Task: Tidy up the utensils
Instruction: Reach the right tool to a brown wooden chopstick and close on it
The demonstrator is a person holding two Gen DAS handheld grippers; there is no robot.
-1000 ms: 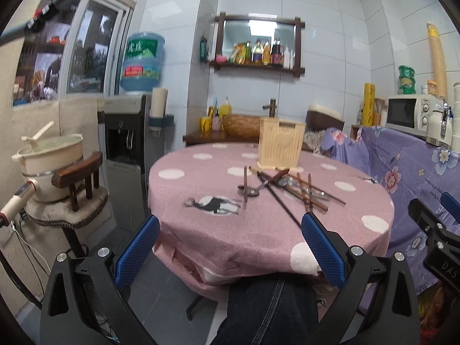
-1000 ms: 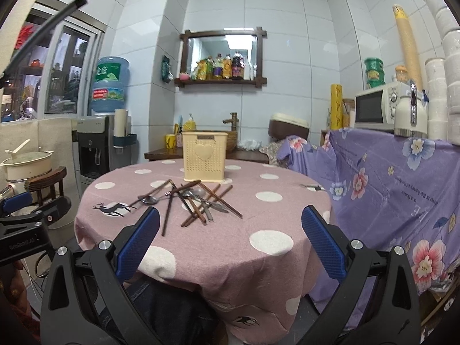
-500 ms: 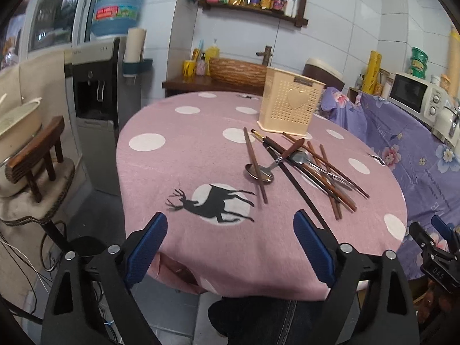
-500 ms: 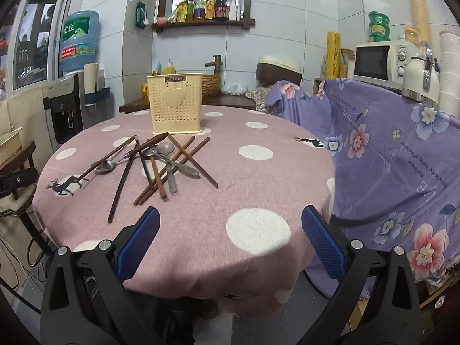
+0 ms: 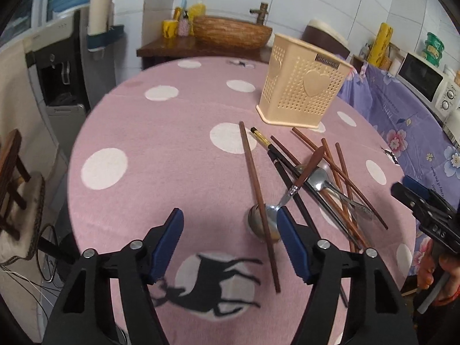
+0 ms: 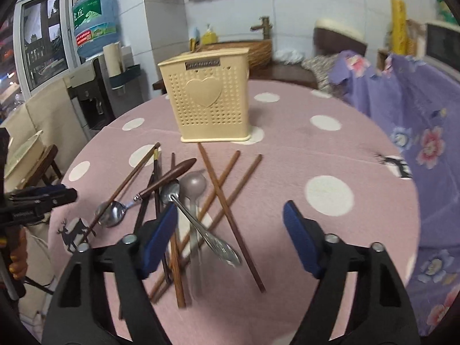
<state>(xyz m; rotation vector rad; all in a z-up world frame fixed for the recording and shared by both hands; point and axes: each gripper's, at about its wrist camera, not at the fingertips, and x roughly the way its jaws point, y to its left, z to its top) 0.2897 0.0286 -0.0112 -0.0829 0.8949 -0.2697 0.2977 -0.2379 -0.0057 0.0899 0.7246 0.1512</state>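
A cream perforated utensil holder (image 5: pixel 302 95) (image 6: pixel 210 106) stands upright on the pink dotted tablecloth (image 5: pixel 161 155). In front of it lies a loose pile of brown chopsticks (image 5: pixel 257 189) (image 6: pixel 227 210), black chopsticks (image 5: pixel 290 184), a wooden-handled spoon (image 5: pixel 287 198) (image 6: pixel 143 194) and metal spoons (image 6: pixel 195 218). My left gripper (image 5: pixel 230 240) hovers over the near-left part of the table, jaws closing with nothing between them; the spoon bowl lies just beyond its right finger. My right gripper (image 6: pixel 230 238) hovers over the near end of the pile, jaws closing, pads touching nothing.
A water dispenser (image 5: pixel 66 66) and a small wooden stool (image 5: pixel 14 172) stand left of the table. A purple flowered cloth (image 6: pixel 417 120) covers the counter at the right, with a microwave (image 5: pixel 425 83) on it. A woven basket (image 5: pixel 230 31) sits behind the table.
Both grippers have moved forward over the table and tilted downward, so the utensil pile now looks much closer. The jaws of both have narrowed.
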